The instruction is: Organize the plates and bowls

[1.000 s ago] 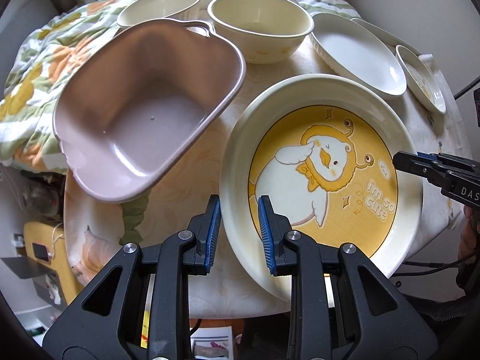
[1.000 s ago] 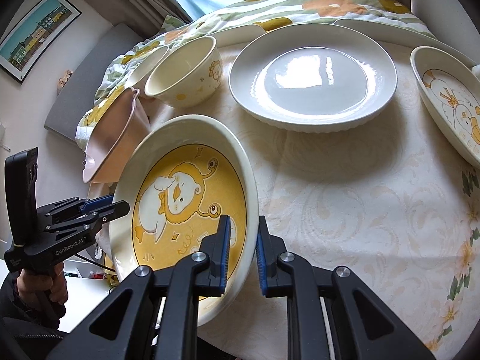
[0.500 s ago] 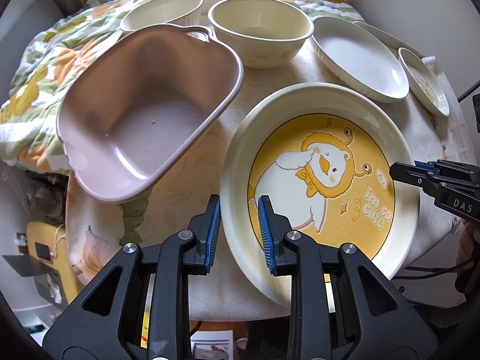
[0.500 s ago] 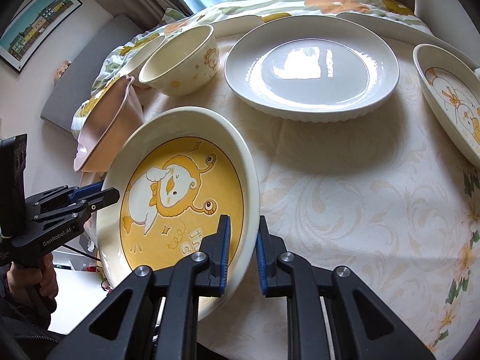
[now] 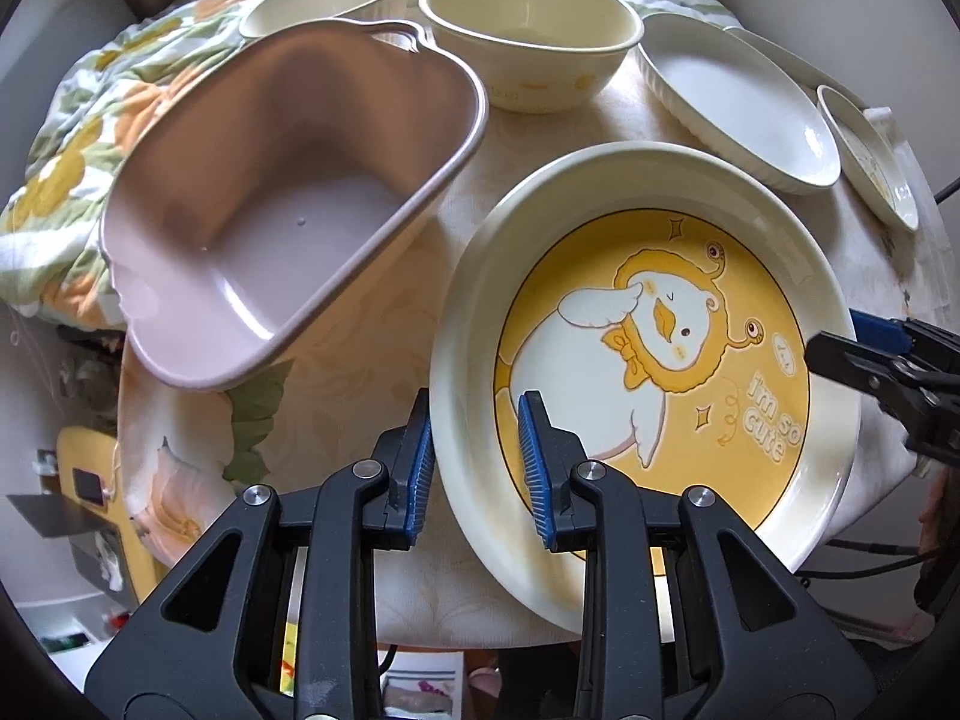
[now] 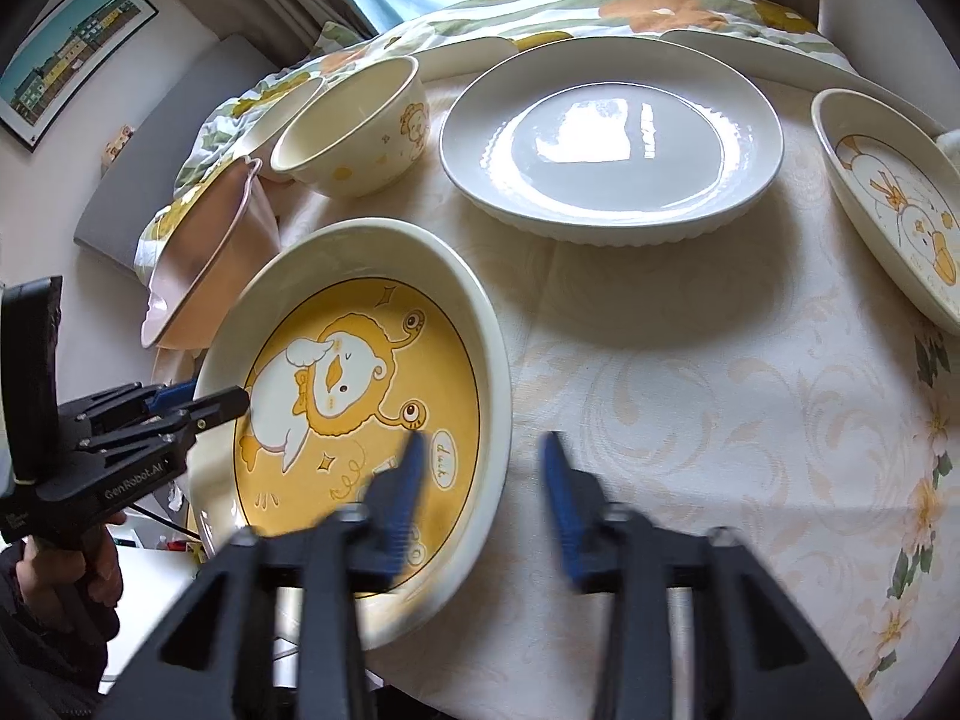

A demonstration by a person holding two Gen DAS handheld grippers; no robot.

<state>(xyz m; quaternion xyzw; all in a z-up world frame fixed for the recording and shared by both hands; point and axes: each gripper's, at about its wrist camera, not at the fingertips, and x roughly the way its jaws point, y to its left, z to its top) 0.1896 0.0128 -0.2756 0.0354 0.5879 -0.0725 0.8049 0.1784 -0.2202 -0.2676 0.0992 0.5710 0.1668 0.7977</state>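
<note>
Your left tongs [image 5: 474,462] straddle the near rim of the round cream plate with the yellow duck-in-lion-hood picture [image 5: 648,360], pads apart, not clamped. It sits at the lower centre of the left wrist view, on the bench [image 6: 690,396] under a pale floral cloth. Your right tongs [image 6: 483,480] stand wide around its opposite rim. The duck's head points toward the far dishes; the writing reads "I'm so cute" and "duck". The pink plastic tub [image 5: 288,204], cream bowl [image 5: 528,42] and plain white plate [image 6: 612,138] hold nothing. The left tool reads "GenRobot.AI".
</note>
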